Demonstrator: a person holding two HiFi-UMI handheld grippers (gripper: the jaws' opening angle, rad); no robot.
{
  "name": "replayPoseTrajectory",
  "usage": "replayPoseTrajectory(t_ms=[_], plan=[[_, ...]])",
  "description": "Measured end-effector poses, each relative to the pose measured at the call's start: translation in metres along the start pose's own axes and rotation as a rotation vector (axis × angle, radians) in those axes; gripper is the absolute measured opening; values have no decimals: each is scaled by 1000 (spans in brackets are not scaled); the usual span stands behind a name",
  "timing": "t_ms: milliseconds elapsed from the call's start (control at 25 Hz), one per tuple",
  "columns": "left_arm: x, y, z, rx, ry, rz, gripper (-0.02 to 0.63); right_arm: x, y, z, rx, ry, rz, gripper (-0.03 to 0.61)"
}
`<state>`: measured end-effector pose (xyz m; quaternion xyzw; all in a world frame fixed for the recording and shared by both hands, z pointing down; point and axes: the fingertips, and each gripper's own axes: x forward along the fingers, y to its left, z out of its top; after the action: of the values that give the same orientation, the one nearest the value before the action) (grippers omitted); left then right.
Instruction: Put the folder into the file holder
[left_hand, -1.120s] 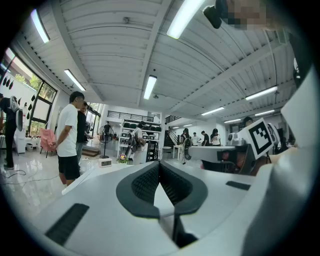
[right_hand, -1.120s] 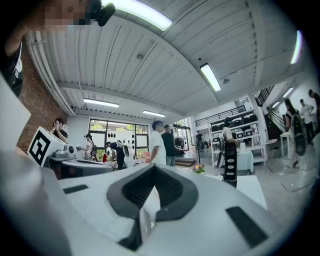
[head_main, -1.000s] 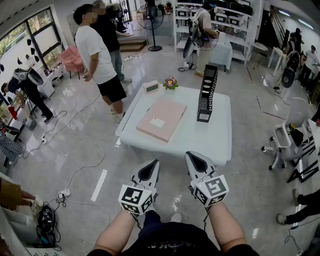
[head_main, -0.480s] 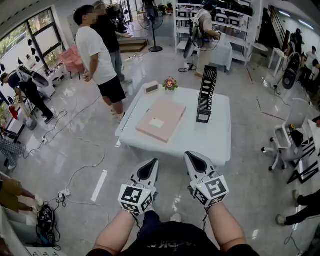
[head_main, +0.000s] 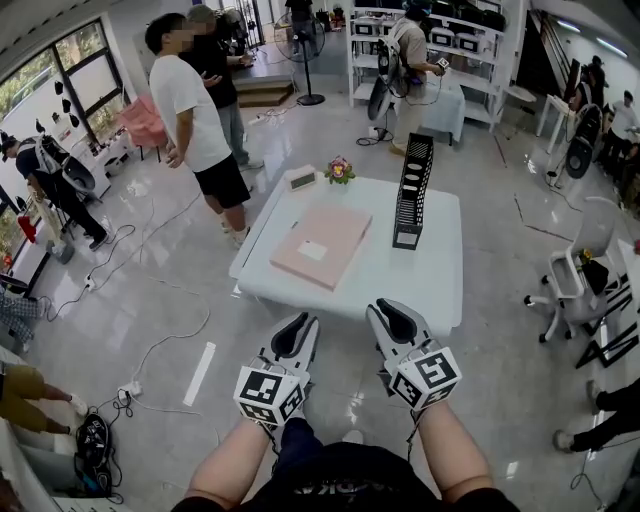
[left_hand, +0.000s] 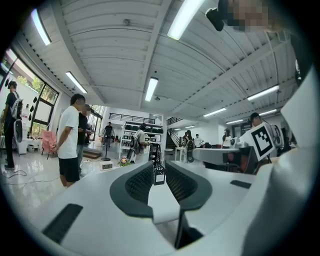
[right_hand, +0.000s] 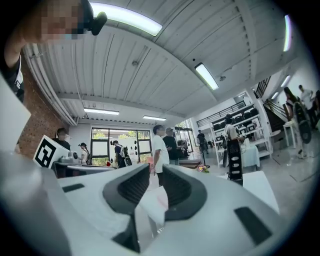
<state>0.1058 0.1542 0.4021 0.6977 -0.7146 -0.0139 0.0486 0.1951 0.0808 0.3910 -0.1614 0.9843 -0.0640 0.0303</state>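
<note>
A pink folder (head_main: 322, 244) with a white label lies flat on the white table (head_main: 430, 280). To its right on the same table stands a tall black file holder (head_main: 412, 192), upright and slotted. Both grippers hover over the floor, short of the table's near edge and well apart from the folder. My left gripper (head_main: 297, 330) and right gripper (head_main: 385, 318) point level towards the table. Both pairs of jaws have just been opening and stand a little apart, with nothing between them. The left gripper view has the file holder (left_hand: 156, 150) straight beyond its jaws; the right gripper view has the file holder (right_hand: 234, 167) off to the right.
A small clock (head_main: 302, 177) and a flower pot (head_main: 340, 167) sit at the table's far edge. A person in a white shirt (head_main: 195, 110) stands by the table's far left corner. A white chair (head_main: 580, 270) stands to the right. Cables (head_main: 150, 350) run over the floor at left.
Both grippers' jaws were shut a second ago and now stand slightly apart. The hands have stayed where they were in front of the table.
</note>
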Motion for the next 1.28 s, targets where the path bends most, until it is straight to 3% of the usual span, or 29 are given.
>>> replayPoseTrajectory(t_ms=[120,240,320,400,1280], plan=[[11,8,-2,-4,4,-8,114,11,-6,-3,-8,2,-7,136],[23,21,-5,-3,11,-14,253,28,-13,-8,-14,11,-27,250],[32,32,-6,5,17,-19,324,41,-18,-10,-14,16,-41,280],[44,45,-7,9,24,-30,349,55,-26,-12,-11,21,-58,290],[185,210,2,-40,84,-235,368,217,-106,-21,58,63,-333,299]])
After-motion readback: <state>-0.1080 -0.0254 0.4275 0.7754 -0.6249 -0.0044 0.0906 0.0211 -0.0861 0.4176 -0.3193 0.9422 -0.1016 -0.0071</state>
